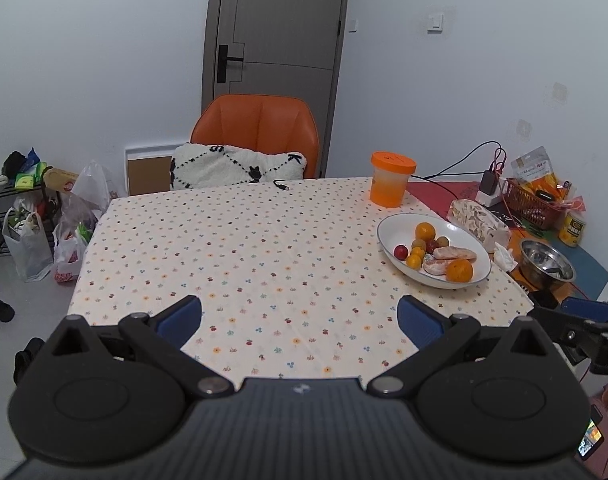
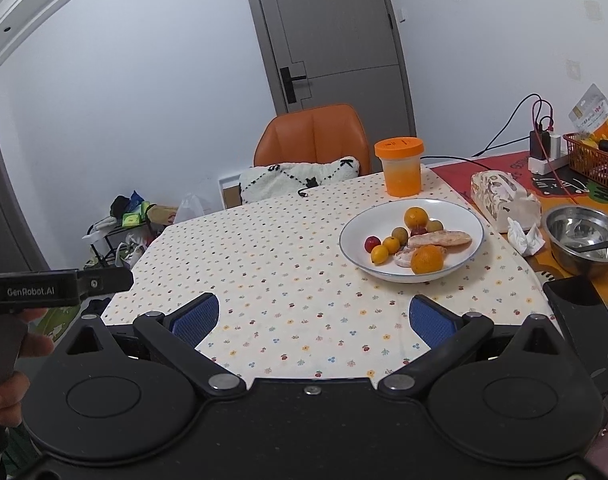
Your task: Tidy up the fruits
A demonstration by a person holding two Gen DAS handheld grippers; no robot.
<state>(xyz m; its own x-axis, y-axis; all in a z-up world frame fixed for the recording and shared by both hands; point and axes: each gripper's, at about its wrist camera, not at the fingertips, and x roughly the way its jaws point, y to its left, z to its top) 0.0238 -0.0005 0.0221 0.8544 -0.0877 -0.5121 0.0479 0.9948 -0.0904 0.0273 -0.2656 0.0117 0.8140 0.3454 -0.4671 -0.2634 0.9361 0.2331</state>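
Note:
A white bowl sits on the right of the flowered tablecloth. It holds several fruits: oranges, small yellow citrus, a red plum, green-brown round fruits and peeled pomelo pieces. My left gripper is open and empty above the table's near edge, left of the bowl. My right gripper is open and empty, in front of the bowl.
An orange-lidded jar stands behind the bowl. A tissue pack, a steel bowl, a red basket, a can and cables lie at right. An orange chair with a cushion stands at the far side.

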